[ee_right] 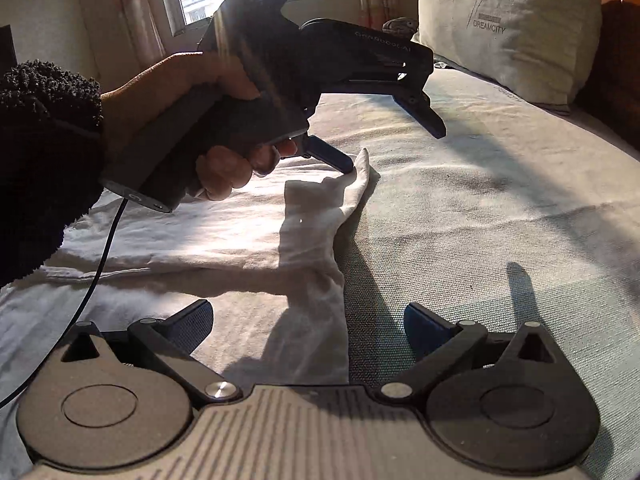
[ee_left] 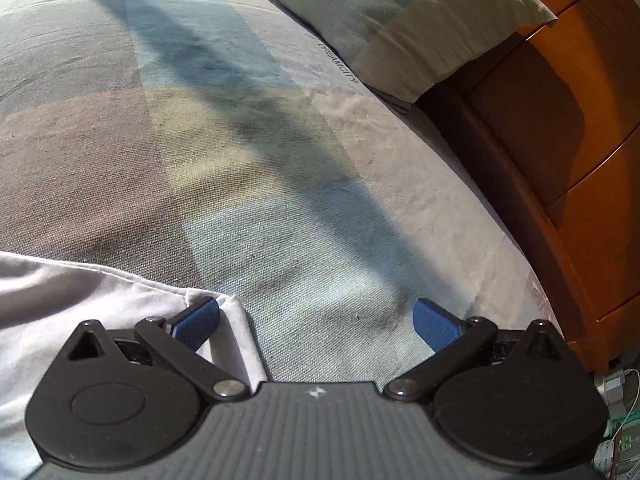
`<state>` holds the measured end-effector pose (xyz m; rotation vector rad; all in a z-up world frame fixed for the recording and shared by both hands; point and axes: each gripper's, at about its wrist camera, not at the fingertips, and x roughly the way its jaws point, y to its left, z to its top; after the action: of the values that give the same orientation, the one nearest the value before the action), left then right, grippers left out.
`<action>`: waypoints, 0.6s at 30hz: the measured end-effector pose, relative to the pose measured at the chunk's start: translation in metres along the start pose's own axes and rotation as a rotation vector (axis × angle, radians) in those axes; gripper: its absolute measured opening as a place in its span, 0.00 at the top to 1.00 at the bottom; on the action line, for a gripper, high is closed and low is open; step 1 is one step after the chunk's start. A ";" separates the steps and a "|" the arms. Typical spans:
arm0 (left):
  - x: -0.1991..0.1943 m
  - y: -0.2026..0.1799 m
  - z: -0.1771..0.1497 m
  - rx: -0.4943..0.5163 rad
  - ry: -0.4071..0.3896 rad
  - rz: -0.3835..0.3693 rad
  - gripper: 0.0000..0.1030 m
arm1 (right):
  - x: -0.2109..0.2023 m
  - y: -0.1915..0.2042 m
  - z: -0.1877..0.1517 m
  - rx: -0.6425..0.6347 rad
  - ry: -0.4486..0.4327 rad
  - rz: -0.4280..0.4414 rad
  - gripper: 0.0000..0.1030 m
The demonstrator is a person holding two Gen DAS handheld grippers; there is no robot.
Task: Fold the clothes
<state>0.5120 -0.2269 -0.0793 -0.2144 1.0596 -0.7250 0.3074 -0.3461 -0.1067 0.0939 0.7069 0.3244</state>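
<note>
Bed [ee_right: 500, 208], covered by a grey-blue woven sheet with broad colour bands, fills both views; a wooden headboard [ee_left: 560, 128] runs along its far side. A white garment [ee_right: 208, 248], most likely a T-shirt, lies spread on the sheet in flat layers with a straight doubled edge across it and one narrow corner drawn out to a point; whether this is a partly made fold or a loose lay cannot be settled from here. A pillow [ee_right: 512, 24] printed DREAMCITY leans at the head of the bed.

Left gripper [ee_left: 316, 320]: tongs wide apart, one blue pad [ee_left: 198, 320] resting on the garment's hemmed corner, the other over bare sheet; nothing clamped. In the right wrist view it is tilted nose-down, held by a hand [ee_right: 180, 120] in a dark fleece sleeve [ee_right: 44, 168], its cable trailing below.

Right gripper [ee_right: 308, 324]: tongs likewise apart, empty, held low and level, straddling the garment's near edge.

Risks, as judged: closing the left tongs here could pinch the sheet with the cloth, or catch only the top layer, so the layers slide and the edge skews; the trailing cable could drag the spread fabric
</note>
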 end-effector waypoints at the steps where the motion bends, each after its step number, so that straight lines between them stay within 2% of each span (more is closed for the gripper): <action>1: -0.001 0.000 0.001 0.003 0.001 0.002 0.01 | 0.000 -0.001 0.000 -0.001 -0.002 -0.001 0.00; 9: -0.006 0.001 0.007 0.031 0.005 0.017 0.01 | -0.002 -0.007 0.006 0.048 -0.019 0.005 0.00; 13: -0.039 -0.001 -0.027 0.013 0.055 -0.029 0.01 | -0.006 -0.013 0.006 0.056 -0.026 -0.006 0.00; 18: -0.030 -0.003 -0.062 -0.061 0.126 -0.116 0.01 | -0.003 -0.019 0.006 0.078 -0.016 -0.009 0.00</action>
<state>0.4492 -0.1994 -0.0867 -0.2877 1.1975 -0.8189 0.3144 -0.3651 -0.1044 0.1677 0.7040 0.2875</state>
